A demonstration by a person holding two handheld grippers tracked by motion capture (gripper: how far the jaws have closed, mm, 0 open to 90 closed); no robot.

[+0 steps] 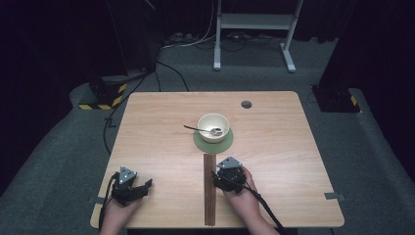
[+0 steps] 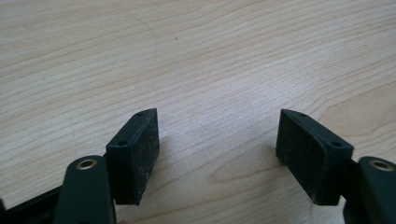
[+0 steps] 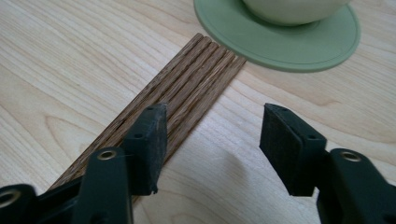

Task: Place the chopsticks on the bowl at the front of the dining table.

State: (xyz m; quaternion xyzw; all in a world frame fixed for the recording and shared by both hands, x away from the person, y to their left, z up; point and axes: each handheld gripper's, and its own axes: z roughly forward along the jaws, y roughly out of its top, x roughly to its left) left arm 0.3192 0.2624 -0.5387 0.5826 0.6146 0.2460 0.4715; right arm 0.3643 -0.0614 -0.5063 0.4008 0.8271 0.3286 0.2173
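Wooden table lay under both grippers. Left gripper stood wide open, holding nothing. Right gripper was open, empty, one jaw over the brown slatted strip.

left gripper: black body, grey three-cornered plate on top, black cable trailing back along the forearm
right gripper: black body, same grey plate, black cable running off toward the table edge
pads: flat, rectangular, dark, rough-faced, two small screw holes along each edge
jaw arms: rounded black plastic, a brass-ringed hole in each
forearms: bare, no sleeves
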